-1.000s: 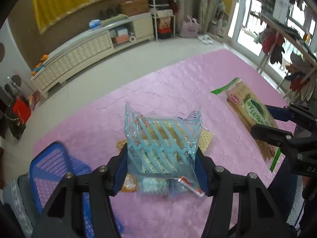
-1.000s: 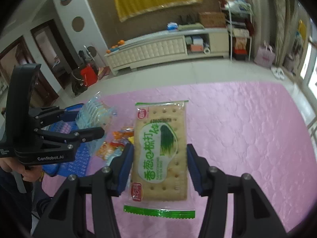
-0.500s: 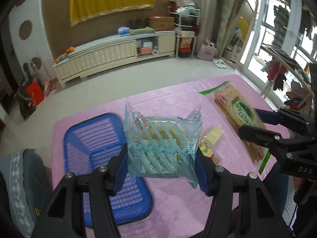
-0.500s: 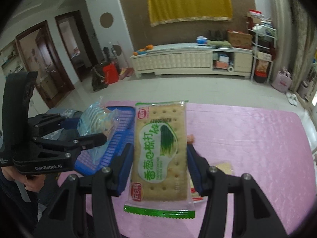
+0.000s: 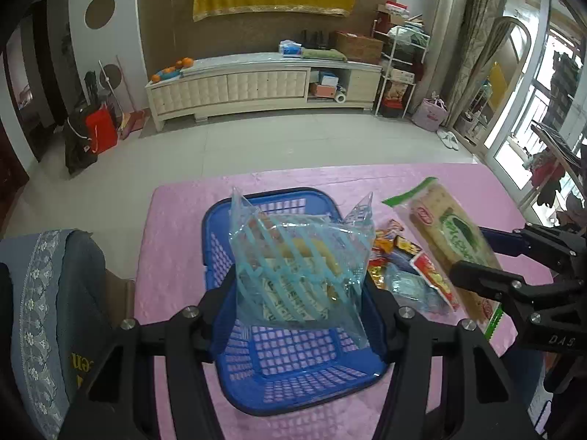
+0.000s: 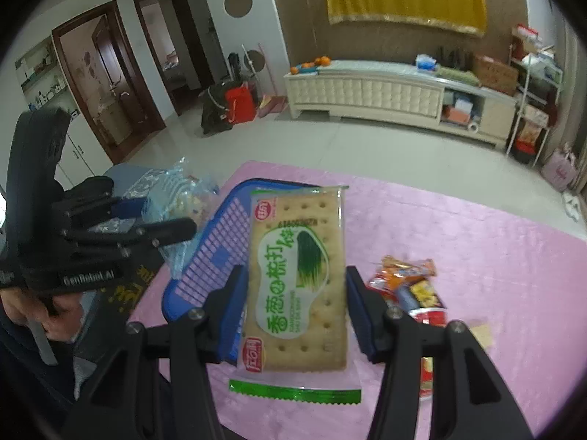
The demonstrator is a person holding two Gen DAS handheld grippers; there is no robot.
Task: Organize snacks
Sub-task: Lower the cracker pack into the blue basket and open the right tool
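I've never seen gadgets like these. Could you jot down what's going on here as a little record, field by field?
Setting: table with a pink cloth in a living room
Left gripper: clamped on a clear bag with blue stripes, held over the blue basket
Right gripper: clamped on a green cracker pack
Basket contents: nothing visible inside
Left on the cloth: a pile of small snack packets beside the basket
Likely next step: probably dropping the striped bag into the basket
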